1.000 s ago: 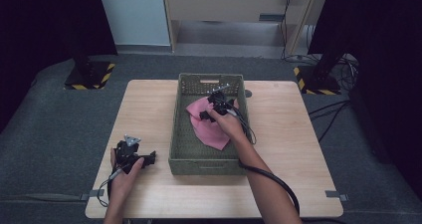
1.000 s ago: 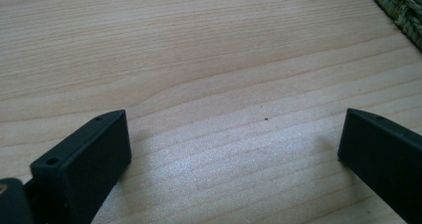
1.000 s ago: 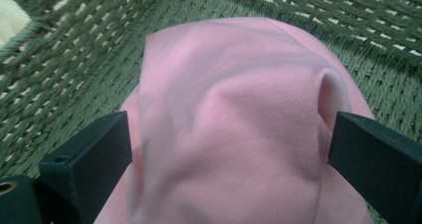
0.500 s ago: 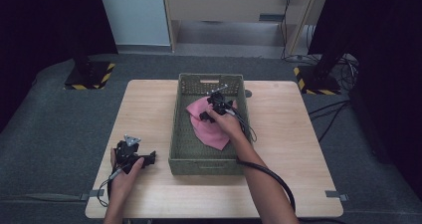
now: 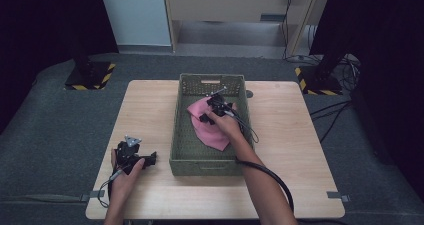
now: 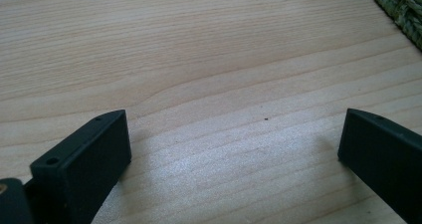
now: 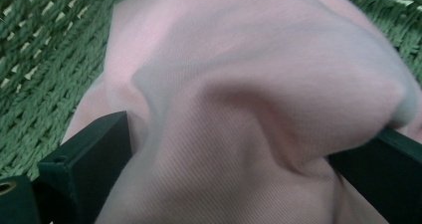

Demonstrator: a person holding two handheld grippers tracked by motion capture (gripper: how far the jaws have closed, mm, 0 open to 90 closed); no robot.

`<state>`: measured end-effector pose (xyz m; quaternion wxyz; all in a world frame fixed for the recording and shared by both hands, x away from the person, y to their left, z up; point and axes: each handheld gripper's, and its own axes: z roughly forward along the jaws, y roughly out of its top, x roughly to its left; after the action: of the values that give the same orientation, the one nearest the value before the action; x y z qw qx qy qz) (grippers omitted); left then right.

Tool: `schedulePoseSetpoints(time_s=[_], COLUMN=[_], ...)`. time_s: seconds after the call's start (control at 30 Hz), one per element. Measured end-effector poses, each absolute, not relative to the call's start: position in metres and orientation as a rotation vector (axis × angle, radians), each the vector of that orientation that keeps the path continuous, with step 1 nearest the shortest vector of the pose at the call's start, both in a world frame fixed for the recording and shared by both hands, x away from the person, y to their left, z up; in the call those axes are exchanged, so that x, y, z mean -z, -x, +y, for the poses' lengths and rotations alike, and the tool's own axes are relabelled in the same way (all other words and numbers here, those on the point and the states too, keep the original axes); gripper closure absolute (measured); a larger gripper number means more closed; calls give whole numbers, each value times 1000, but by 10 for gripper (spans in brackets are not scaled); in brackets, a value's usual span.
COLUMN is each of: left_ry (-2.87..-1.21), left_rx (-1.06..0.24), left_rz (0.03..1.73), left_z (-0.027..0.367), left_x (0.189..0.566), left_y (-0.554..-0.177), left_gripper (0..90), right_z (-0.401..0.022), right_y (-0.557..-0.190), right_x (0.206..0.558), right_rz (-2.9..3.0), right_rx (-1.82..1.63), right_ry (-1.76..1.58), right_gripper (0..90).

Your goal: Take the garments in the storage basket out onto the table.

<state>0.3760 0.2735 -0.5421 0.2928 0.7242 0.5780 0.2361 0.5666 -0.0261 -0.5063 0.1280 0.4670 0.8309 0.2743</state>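
I've got the right gripper [image 5: 211,109] down inside the green woven basket [image 5: 186,150], jaws spread wide w/ a raised fold of the pink cloth [image 5: 210,131] bulging up between them; not clamped yet, so I'd call it open around the fabric; the cloth lies crumpled on the basket floor, mid-to-right part, some of it under my hand; in the right gripper view the pink cloth [image 7: 259,109] touches both jaws and the basket weave [image 7: 40,50] shows behind it. Handling, my guess: light, soft, limp, no stiffness at all; it'll drape and sag once lifted, prob. not slippery given the ribbed weave, not fragile; best grab is that humped fold already between the jaws, pinching a thick bunch rather than a thin edge so it won't slide out. Left gripper [image 5: 131,156] rests on the wooden table [image 5: 150,110] just beside the basket's left near corner, jaws wide apart, nothing in them; left gripper view shows bare table [image 6: 209,59] and a corner of basket [image 6: 398,5]. In the way: basket walls are tall, so cloth must clear the rim; trailing cable [image 5: 270,177] from the right gripper runs over the near wall and could snag.
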Motion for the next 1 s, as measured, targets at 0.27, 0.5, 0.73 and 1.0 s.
schedulePoseSetpoints(time_s=[0.27, 0.5, 0.73, 1.0], left_ry=[-1930, -1930, -1930, -1930], left_rx=[-629, -629, -629, -629], left_rz=[1540, 1540, 1539, 1539], left_z=[273, 273, 273, 273], left_x=[542, 542, 542, 542], left_y=[-376, -376, -376, -376], left_gripper=[0, 0, 0, 0], right_z=[-26, -25, -24, -28], right_y=[-567, -567, -566, -561], right_x=[513, 514, 512, 495], right_rz=[2443, 2451, 2446, 2446], right_rx=[-770, -740, -698, -771], right_ry=[-1373, -1365, -1378, -1341], right_gripper=[48, 88, 196, 565])
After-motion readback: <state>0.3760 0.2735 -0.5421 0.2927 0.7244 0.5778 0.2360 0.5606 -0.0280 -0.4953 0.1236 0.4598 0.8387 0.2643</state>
